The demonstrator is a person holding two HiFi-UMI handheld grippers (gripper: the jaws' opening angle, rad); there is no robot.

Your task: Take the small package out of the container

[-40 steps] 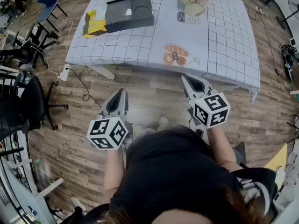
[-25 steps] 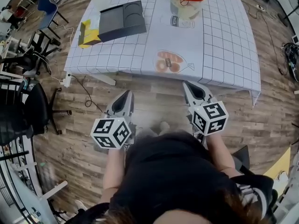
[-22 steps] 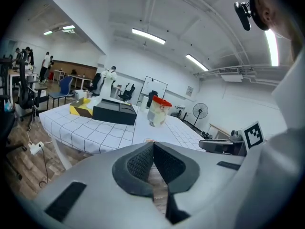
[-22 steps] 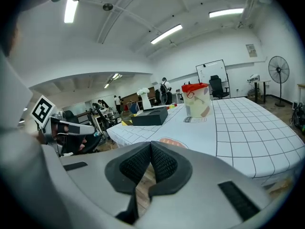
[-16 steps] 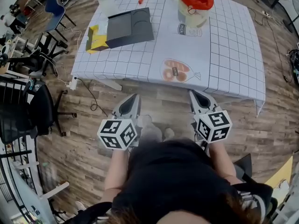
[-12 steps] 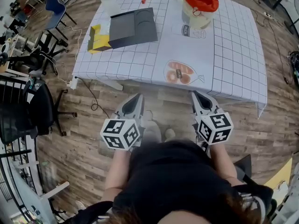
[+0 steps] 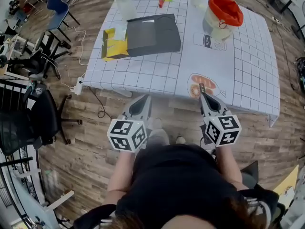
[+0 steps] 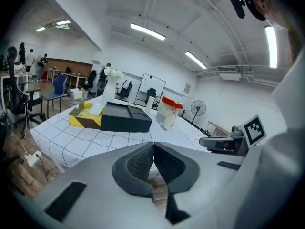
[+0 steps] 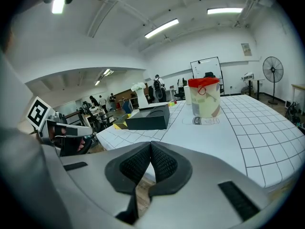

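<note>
Forward to the worktop's (image 7: 248, 51) near edge both grippers have come. Left gripper (image 8: 153, 144) fingers (image 8: 140, 163) are pressed together, empty; right gripper (image 9: 150, 144) fingers (image 9: 164, 163) likewise. Red-topped container (image 7: 221, 14) stands well ahead, near a black box (image 7: 152, 35). I cannot make out the small package inside.
</note>
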